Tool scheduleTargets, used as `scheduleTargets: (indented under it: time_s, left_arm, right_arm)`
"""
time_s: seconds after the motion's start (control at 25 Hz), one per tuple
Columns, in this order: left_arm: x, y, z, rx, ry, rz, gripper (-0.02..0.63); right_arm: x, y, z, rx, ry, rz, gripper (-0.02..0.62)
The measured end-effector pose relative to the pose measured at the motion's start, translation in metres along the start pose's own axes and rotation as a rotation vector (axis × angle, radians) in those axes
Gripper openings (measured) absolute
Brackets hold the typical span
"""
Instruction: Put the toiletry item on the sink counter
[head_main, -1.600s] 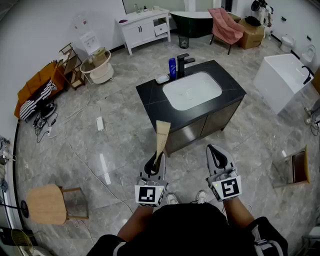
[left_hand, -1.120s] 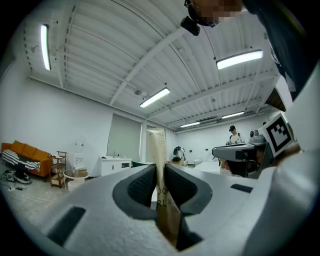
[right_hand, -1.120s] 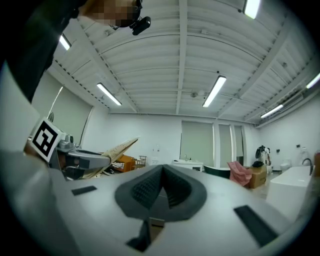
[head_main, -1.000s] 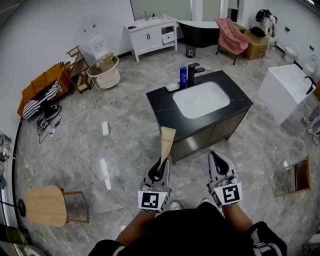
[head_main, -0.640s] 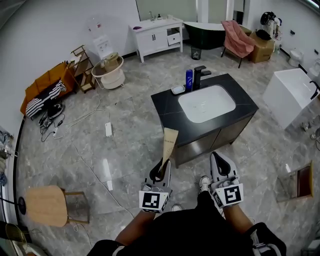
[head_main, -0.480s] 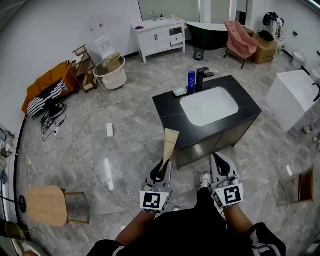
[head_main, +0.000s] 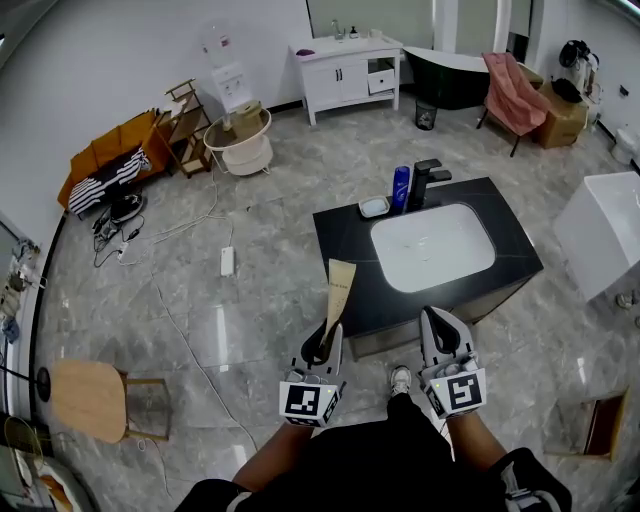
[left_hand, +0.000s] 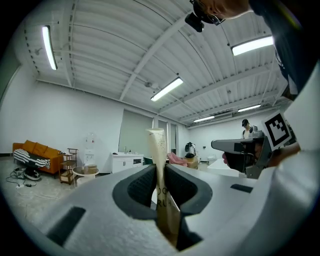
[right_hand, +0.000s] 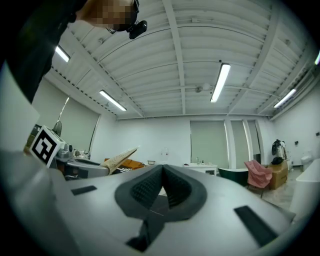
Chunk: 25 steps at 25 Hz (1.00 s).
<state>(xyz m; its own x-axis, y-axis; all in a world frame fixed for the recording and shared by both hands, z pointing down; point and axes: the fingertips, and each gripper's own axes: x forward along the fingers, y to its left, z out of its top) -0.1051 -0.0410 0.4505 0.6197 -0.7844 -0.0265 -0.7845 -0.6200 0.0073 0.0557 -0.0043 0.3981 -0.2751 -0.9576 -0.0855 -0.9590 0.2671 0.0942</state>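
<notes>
A beige toiletry tube (head_main: 337, 295) stands up out of my left gripper (head_main: 320, 345), whose jaws are shut on its lower end. In the left gripper view the tube (left_hand: 159, 165) rises between the dark pads. My right gripper (head_main: 440, 338) is held beside it, shut and with nothing in it; its pads (right_hand: 175, 187) meet in the right gripper view, where the tube (right_hand: 119, 158) shows at the left. Ahead of both stands the black sink counter (head_main: 345, 250) with a white basin (head_main: 432, 246). Both grippers are held short of its near edge.
On the counter's far side are a blue bottle (head_main: 401, 186), a black tap (head_main: 425, 180) and a small soap dish (head_main: 375, 206). A wooden stool (head_main: 85, 402) stands at the left. A power strip (head_main: 227, 260) and cables lie on the tiled floor. A white tub (head_main: 610, 230) is at the right.
The view has moved closer to the sink counter, which now lies nearer my grippers. Both grippers keep the same hold and pose.
</notes>
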Motion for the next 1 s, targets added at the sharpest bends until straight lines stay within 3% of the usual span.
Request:
scheduleTargets:
  time_s: [0.4, 0.6, 1.0]
  left_arm:
    - [0.112, 0.011, -0.004, -0.008, 0.025, 0.152, 0.067]
    - [0.141, 0.018, -0.019, -0.01, 0.064, 0.228, 0.067]
    - [0.158, 0.059, -0.052, -0.044, 0.139, 0.37, 0.067]
  right_arm:
    - [0.084, -0.098, -0.025, 0.022, 0.037, 0.121, 0.006]
    - [0.102, -0.134, -0.05, 0.046, 0.037, 0.168, 0.006]
    - [0.144, -0.145, -0.061, 0.028, 0.04, 0.252, 0.006]
